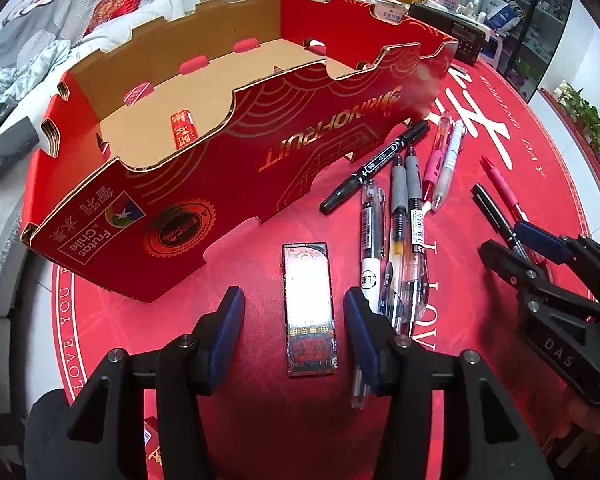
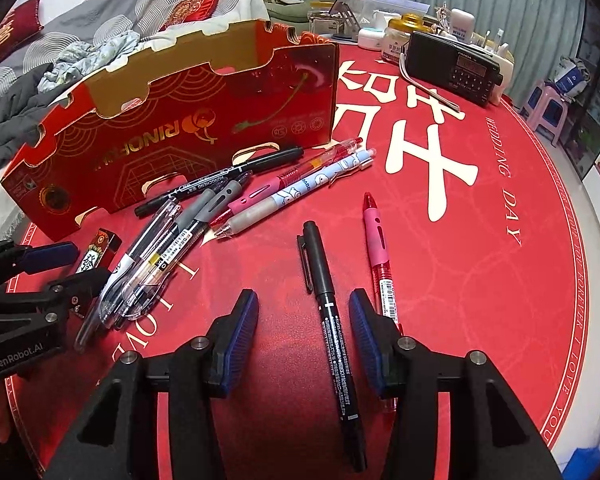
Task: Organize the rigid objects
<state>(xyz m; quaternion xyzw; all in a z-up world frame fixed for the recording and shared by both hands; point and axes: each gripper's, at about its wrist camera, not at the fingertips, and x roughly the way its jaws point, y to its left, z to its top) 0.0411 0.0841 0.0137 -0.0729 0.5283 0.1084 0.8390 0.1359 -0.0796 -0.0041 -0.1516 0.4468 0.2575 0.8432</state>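
A flat patterned lighter (image 1: 309, 305) lies on the red mat between the open fingers of my left gripper (image 1: 294, 320); it also shows in the right wrist view (image 2: 98, 250). A thin black marker (image 2: 332, 300) lies between the open fingers of my right gripper (image 2: 303, 334), with a pink pen (image 2: 378, 256) just right of it. The right gripper (image 1: 532, 248) also shows in the left wrist view, over those two pens. A red cardboard box (image 1: 204, 136) stands open behind, with one small red item (image 1: 183, 129) inside. Several pens (image 1: 396, 200) lie in a loose pile beside the box.
A black radio (image 2: 456, 66), jars and bottles (image 2: 396, 36) stand at the table's far edge. Bedding and cushions (image 2: 80, 40) lie beyond the box on the left. The round red mat (image 2: 480, 240) reaches to the right. A pink stool (image 2: 548, 106) stands off the table.
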